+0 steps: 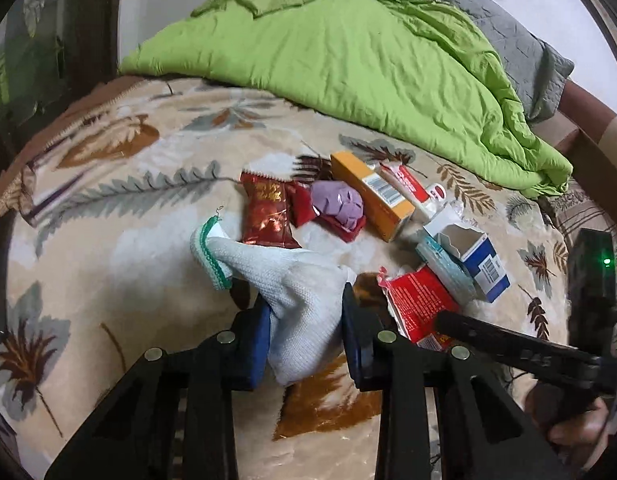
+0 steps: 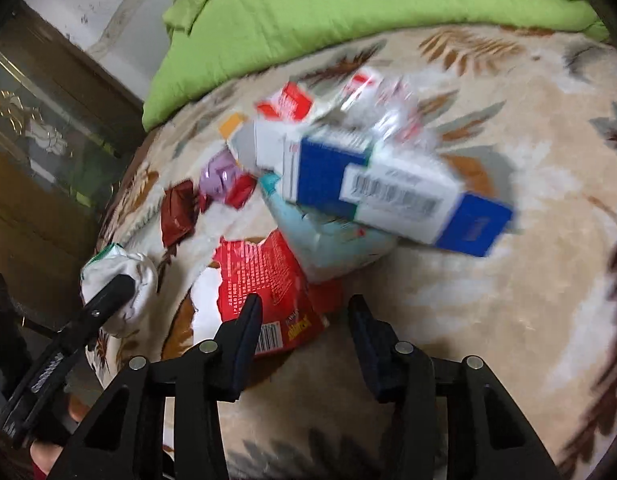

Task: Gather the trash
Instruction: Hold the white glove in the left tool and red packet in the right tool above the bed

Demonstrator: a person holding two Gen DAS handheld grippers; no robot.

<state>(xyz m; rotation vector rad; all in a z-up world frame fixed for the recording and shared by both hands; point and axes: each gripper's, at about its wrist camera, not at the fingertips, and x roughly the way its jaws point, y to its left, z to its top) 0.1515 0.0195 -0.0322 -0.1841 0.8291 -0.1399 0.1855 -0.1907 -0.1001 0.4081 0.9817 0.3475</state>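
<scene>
On the bed, over a leaf-patterned blanket (image 1: 108, 208), your left claw (image 1: 306, 320) is clenched on a white knit glove (image 1: 284, 280); its blue pads press the glove from both sides, and the green-trimmed cuff (image 1: 206, 256) droops toward the blanket beyond the fingers. Just past the glove lies the heap of trash: a dark red snack wrapper (image 1: 266, 216), a crumpled purple wrapper (image 1: 338, 204), an orange box (image 1: 372, 196), a torn blue-and-white box (image 1: 474, 256) and a torn red packet (image 1: 418, 308), the last touching the right side of your left claw.

Your right claw (image 2: 304, 320) hangs released, with no pad pressing anything. Its left finger (image 2: 248, 328) overlaps the lower edge of the torn red packet (image 2: 264, 280), while its right finger stands over bare blanket. The blue-and-white box (image 2: 388, 192) lies beyond it, resting on a pale blue packet (image 2: 328, 244); this view is blurred. A green quilt (image 1: 348, 60) covers the far part of the bed. From the right wrist the glove (image 2: 120, 280) appears at lower left, held by the other claw.
</scene>
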